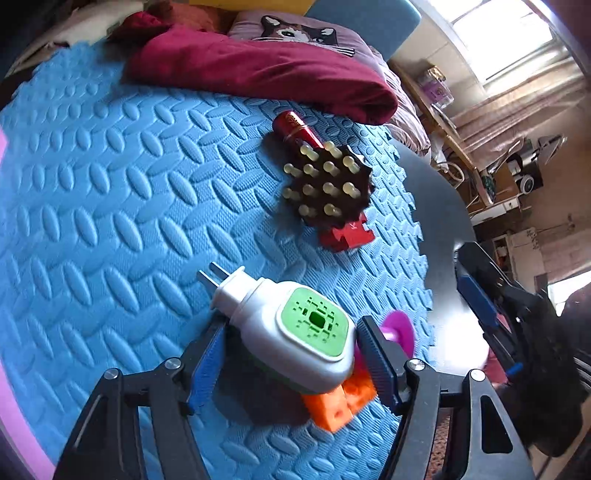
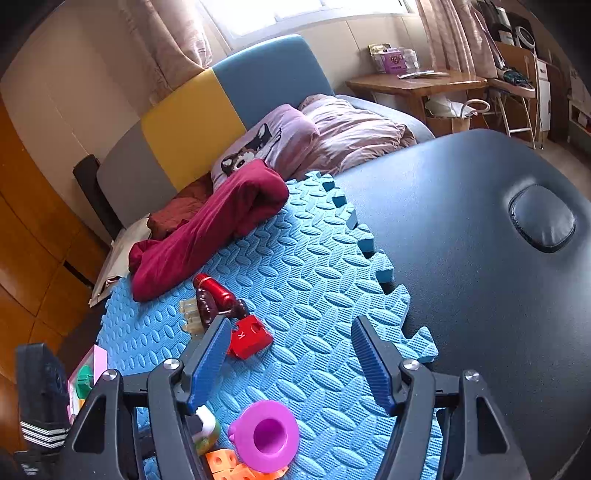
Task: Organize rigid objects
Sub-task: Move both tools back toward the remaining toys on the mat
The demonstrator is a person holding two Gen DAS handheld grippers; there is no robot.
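My left gripper [image 1: 291, 358] holds a white plug-in device with a green top [image 1: 291, 328], one finger on each side, above an orange block [image 1: 338, 402] on the blue foam mat [image 1: 110, 206]. A purple cup [image 1: 397, 328] lies just right of it. Farther on lie a dark massage brush with pale knobs [image 1: 328, 184], a red tube [image 1: 297, 129] and a red block [image 1: 347, 234]. My right gripper [image 2: 291, 354] is open and empty above the mat, with the purple cup [image 2: 264, 435] below it. The red block [image 2: 249, 338] and brush [image 2: 207, 306] lie by its left finger.
A dark red cloth [image 1: 258, 70] and a cat-print pillow [image 1: 303, 33] lie at the mat's far end. A black padded table [image 2: 480, 258] borders the mat on the right. A pink box [image 2: 88, 373] sits at the mat's left edge. A wooden desk [image 2: 417, 83] stands behind.
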